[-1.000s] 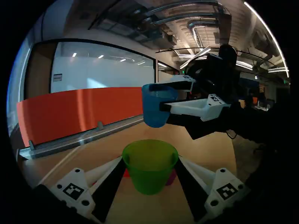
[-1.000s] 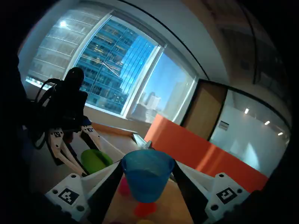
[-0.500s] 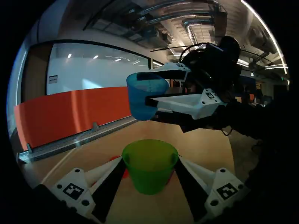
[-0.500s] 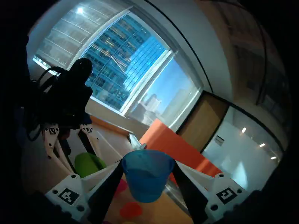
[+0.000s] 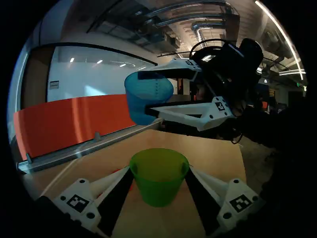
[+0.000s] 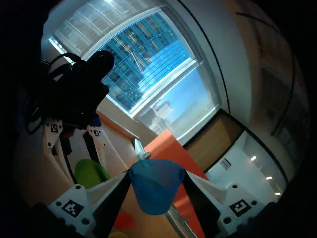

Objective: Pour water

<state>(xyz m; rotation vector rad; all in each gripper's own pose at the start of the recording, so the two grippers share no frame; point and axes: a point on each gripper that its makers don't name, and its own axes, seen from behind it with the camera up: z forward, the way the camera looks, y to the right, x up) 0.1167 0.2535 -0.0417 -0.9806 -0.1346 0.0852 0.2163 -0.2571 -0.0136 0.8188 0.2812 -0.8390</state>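
Translucent tapered blue cup (image 5: 147,99), green cup (image 5: 159,176)

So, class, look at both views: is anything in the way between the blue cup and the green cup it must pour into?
Nothing visible is. The right gripper holds the blue cup tilted, above and beyond the green cup in the left gripper, with open air between them.
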